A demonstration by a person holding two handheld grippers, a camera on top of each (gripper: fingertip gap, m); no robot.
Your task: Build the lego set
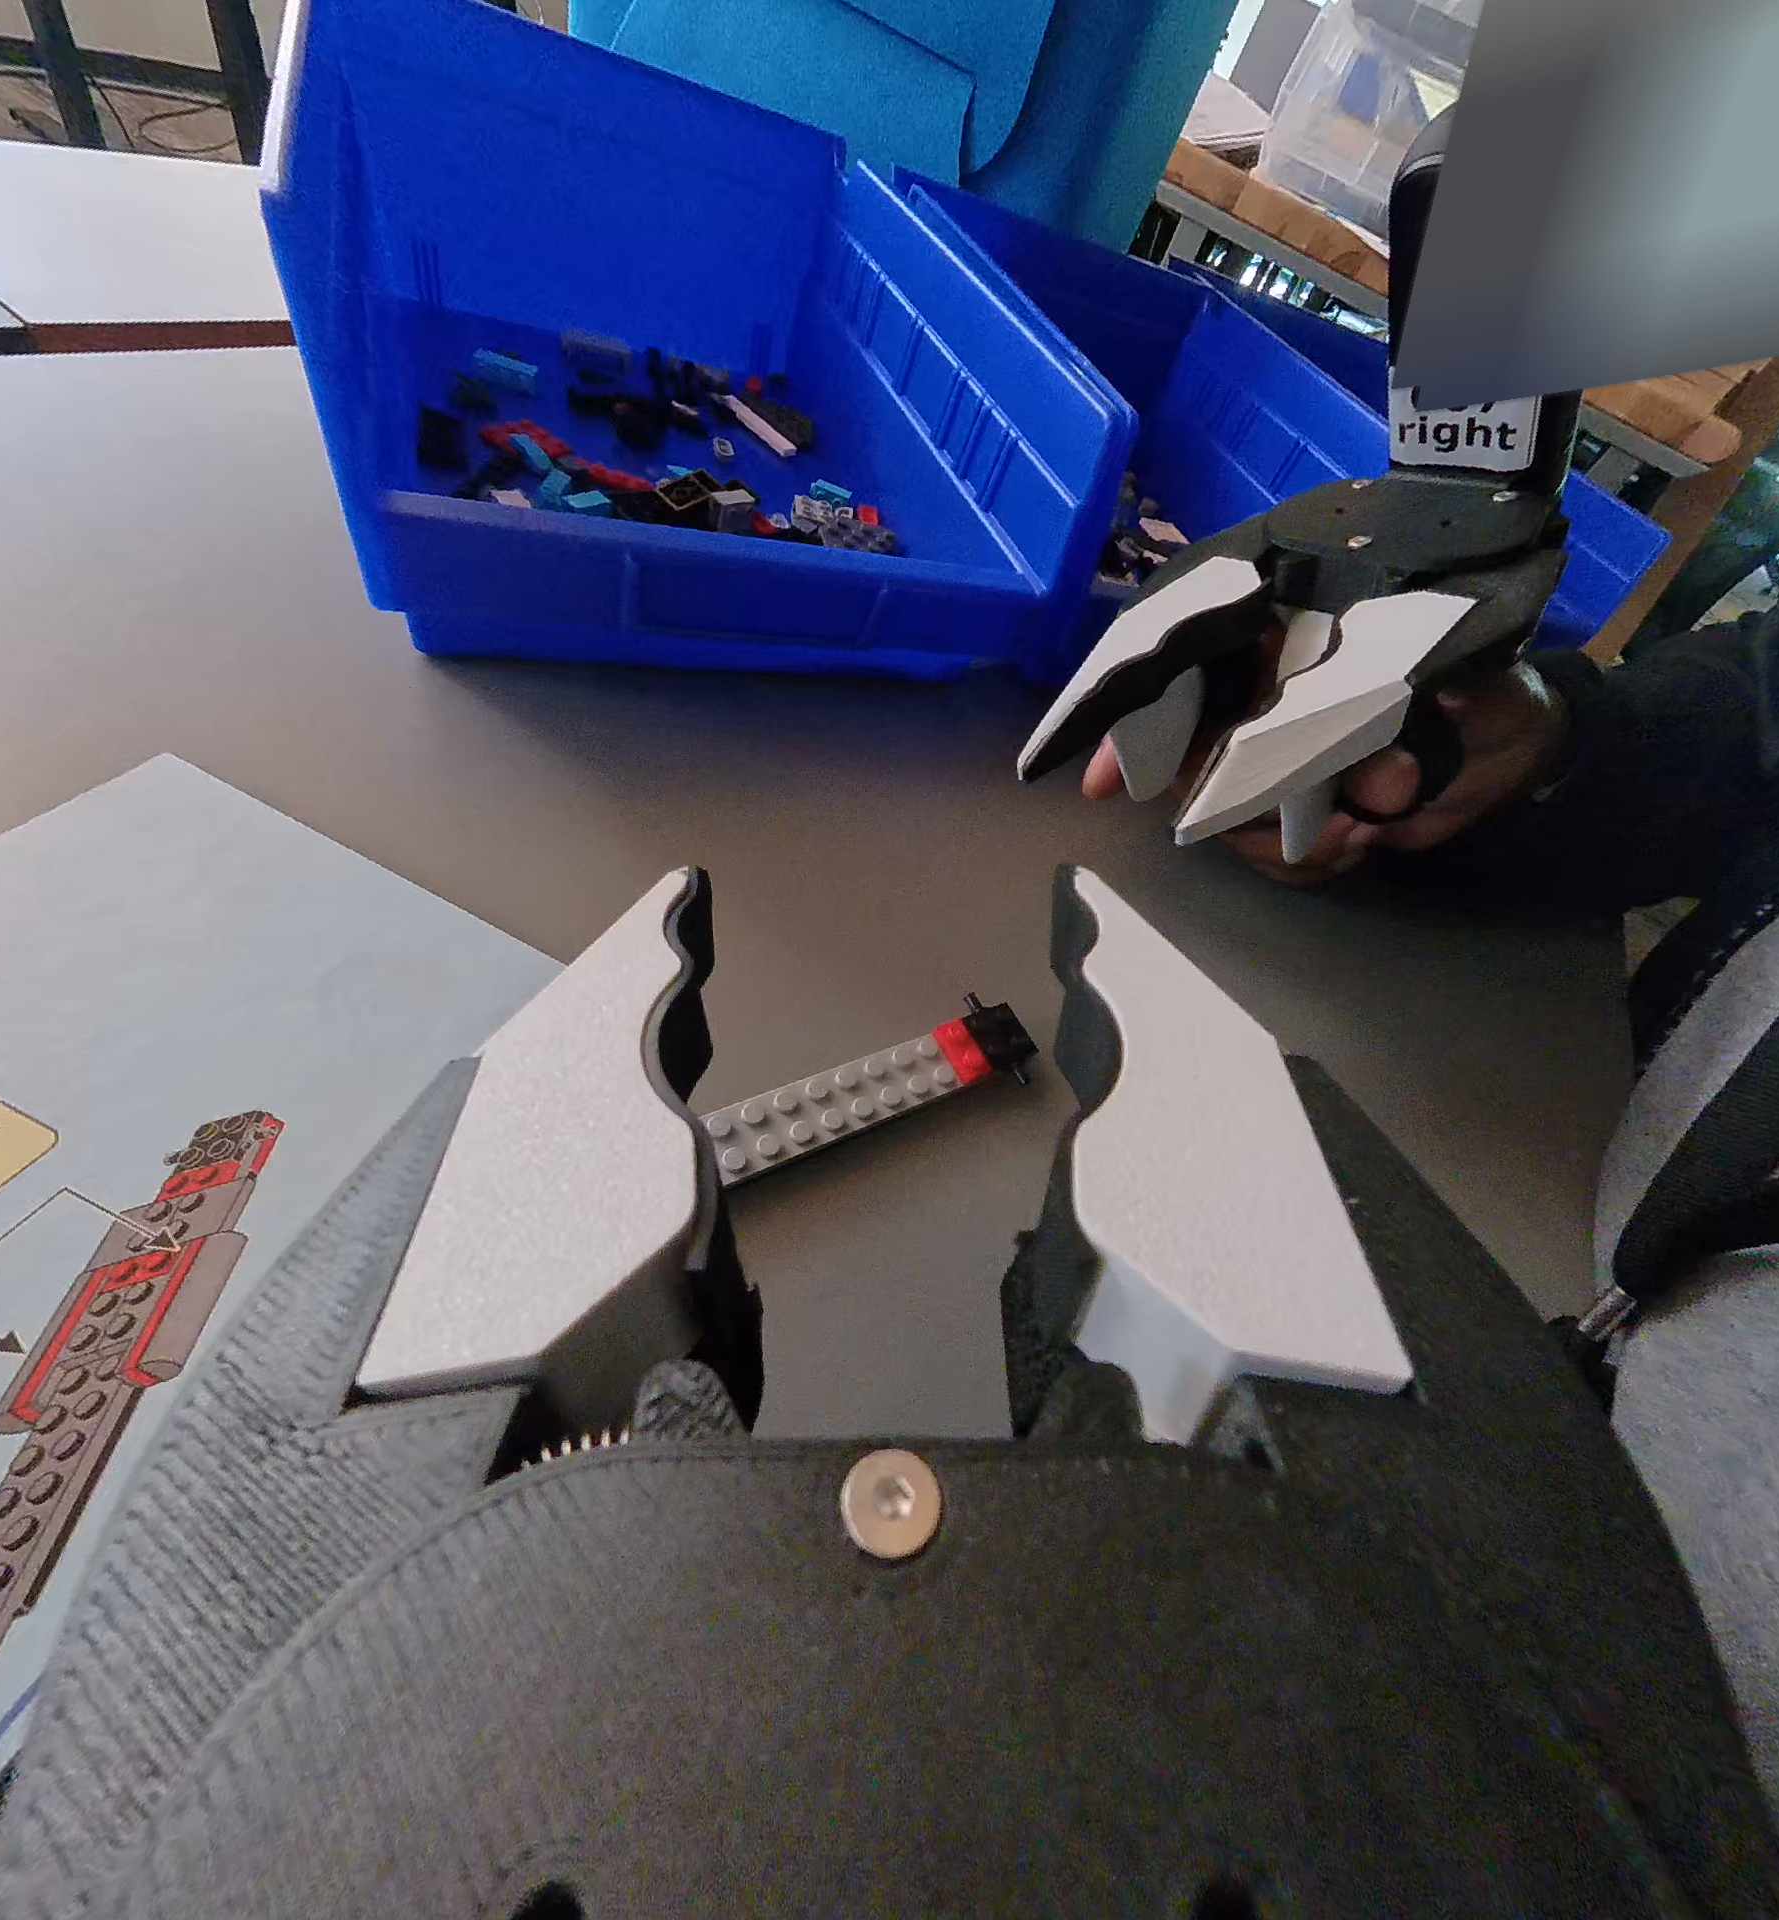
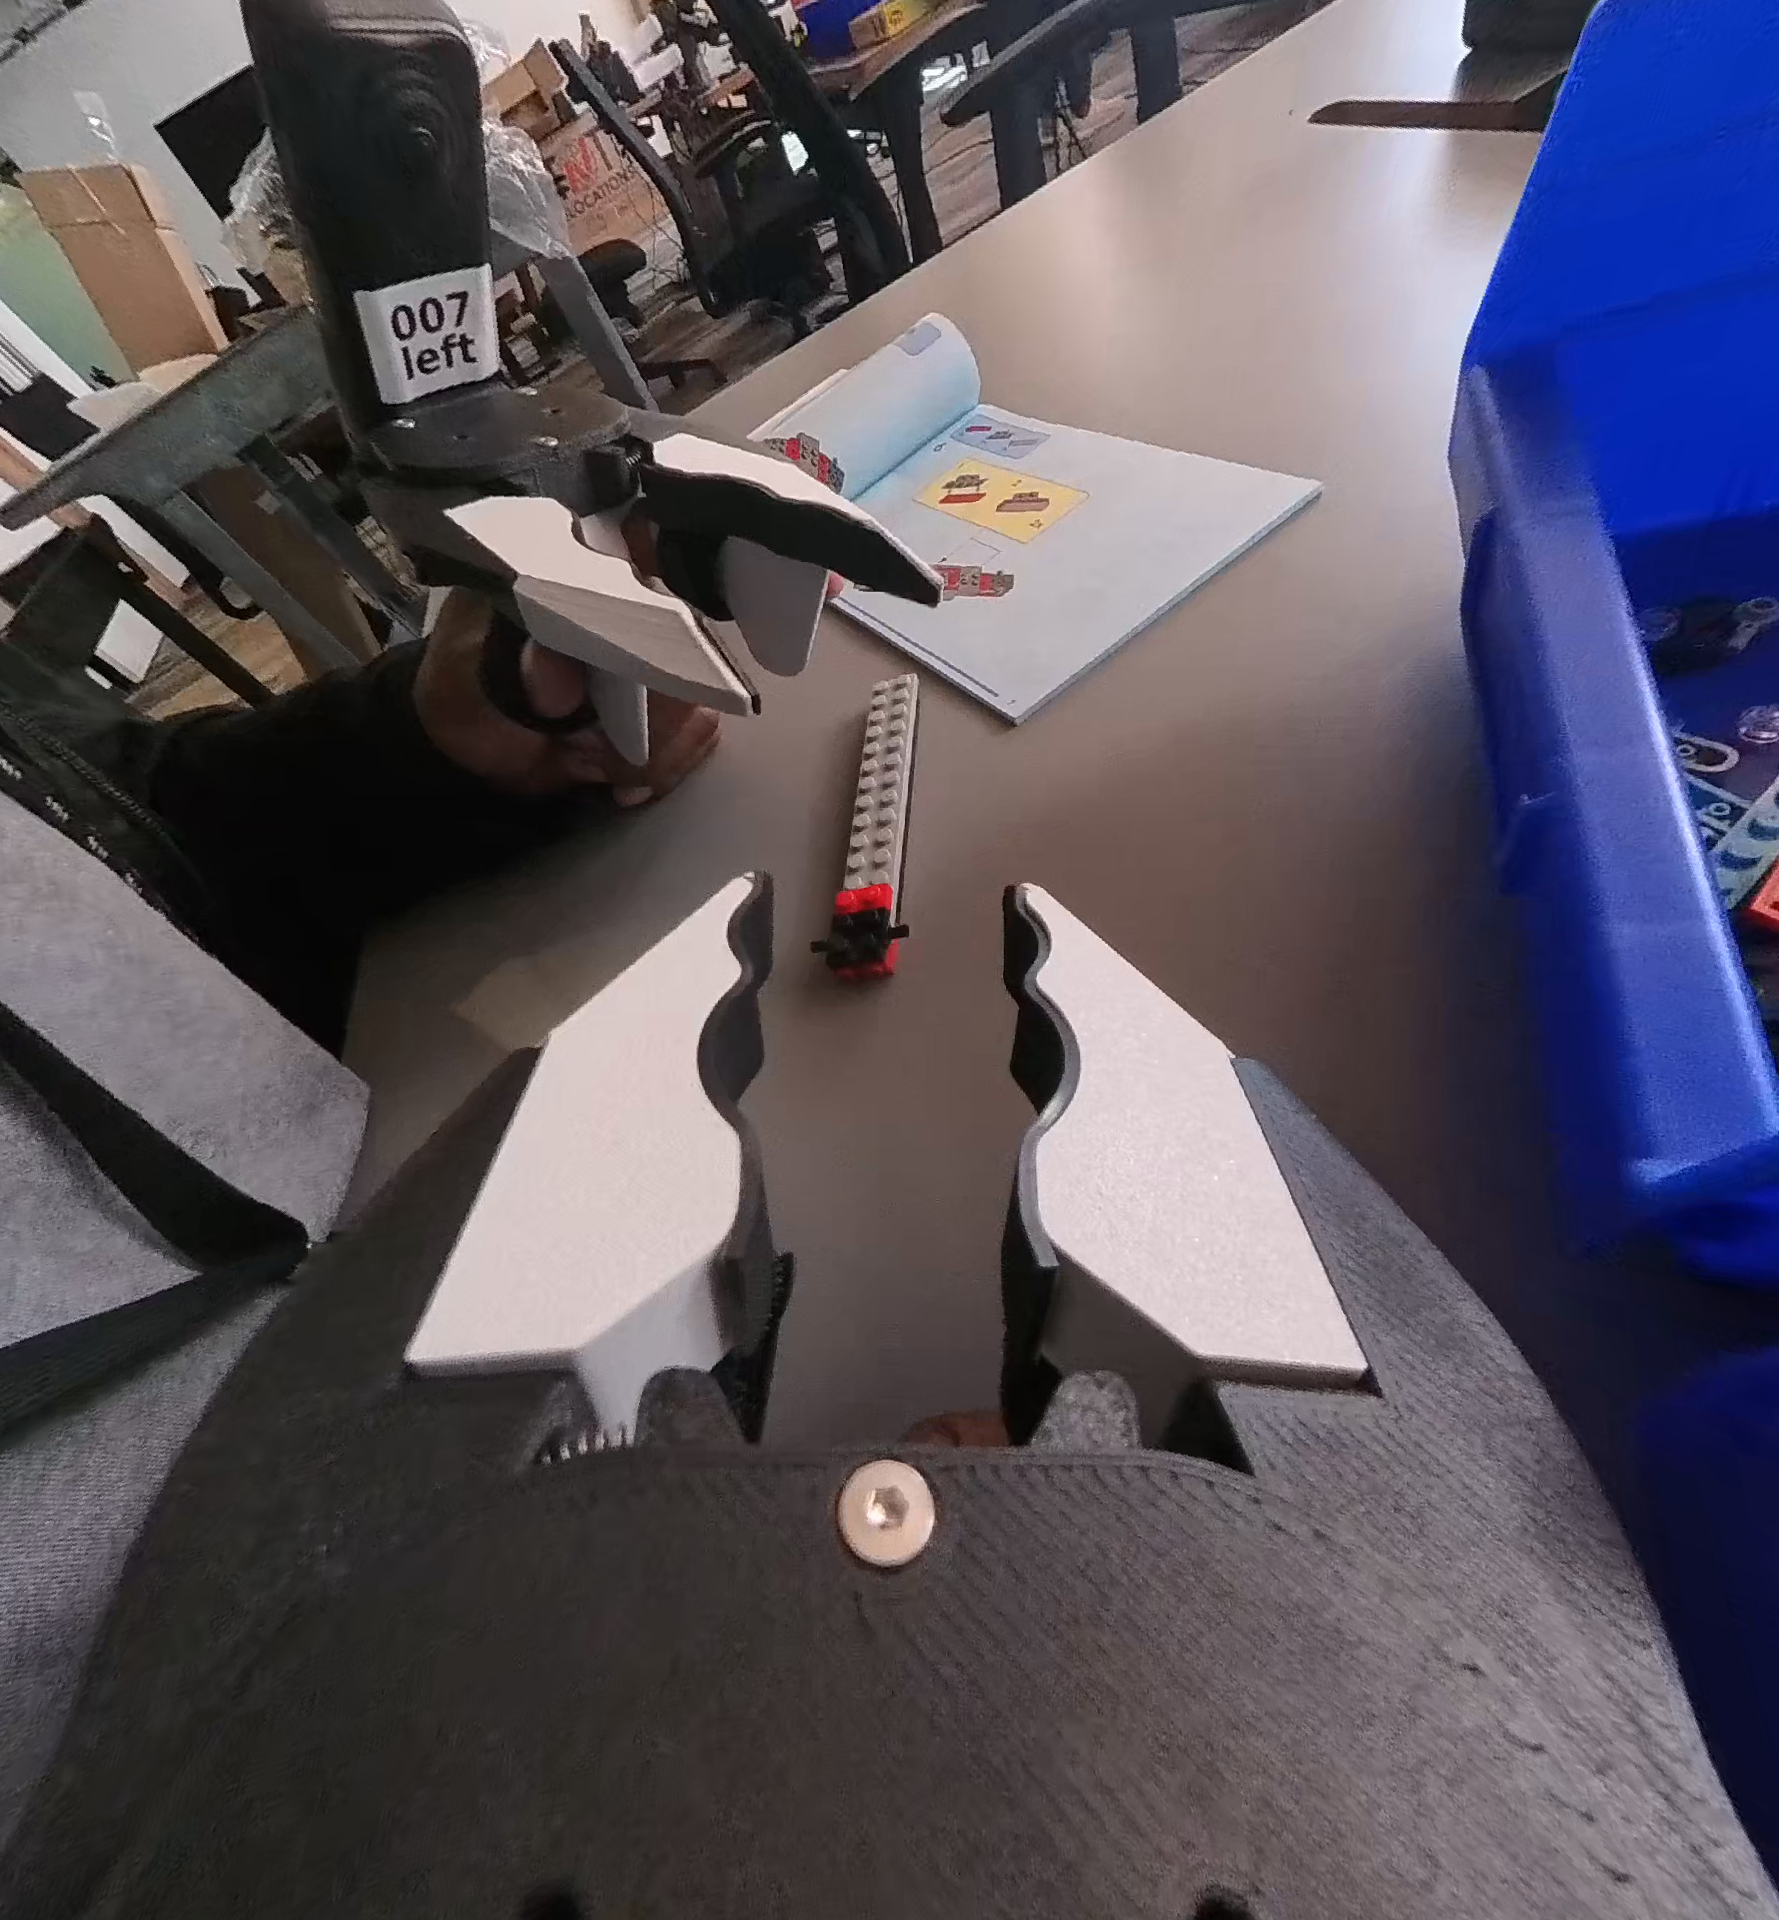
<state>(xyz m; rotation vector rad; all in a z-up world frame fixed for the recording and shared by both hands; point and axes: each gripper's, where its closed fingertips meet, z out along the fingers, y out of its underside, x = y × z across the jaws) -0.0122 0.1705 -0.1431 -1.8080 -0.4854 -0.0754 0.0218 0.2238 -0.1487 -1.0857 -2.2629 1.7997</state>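
A long grey Lego plate (image 1: 831,1112) lies flat on a dark grey table (image 1: 241,644), studs up. A small red piece and a black piece with little side pins are fixed to one end of it. This plate serves as the landmark for everything else.

The left gripper (image 1: 880,883) hovers just above the plate. Its two pale grey fingers (image 1: 594,1101) are spread wide apart and hold nothing. The plain end of the plate passes out of sight under the left finger, and the red and black end lies in the gap between the fingers, nearer the right one. Whether the finger touches the plate cannot be told.

The right gripper (image 2: 885,883) points along the plate from its red and black end. Its fingers are also spread apart and empty, and their tips stand on either side of that end without touching it. In the left wrist view this gripper (image 1: 1098,805) sits beyond the plate and to its right, held by a person's hand (image 1: 1415,790) in a dark sleeve.

An open instruction booklet (image 2: 1072,582) lies on the table past the far, plain end of the plate as seen from the right wrist view. Its pages show coloured building diagrams.

A blue plastic bin (image 1: 656,582) stands on the table behind the plate in the left wrist view. It holds a scatter of loose Lego pieces (image 1: 646,457) in black, red, light blue, grey and white. A second blue bin (image 1: 1269,416) stands beside the first, closer to the right gripper, also holding small pieces.
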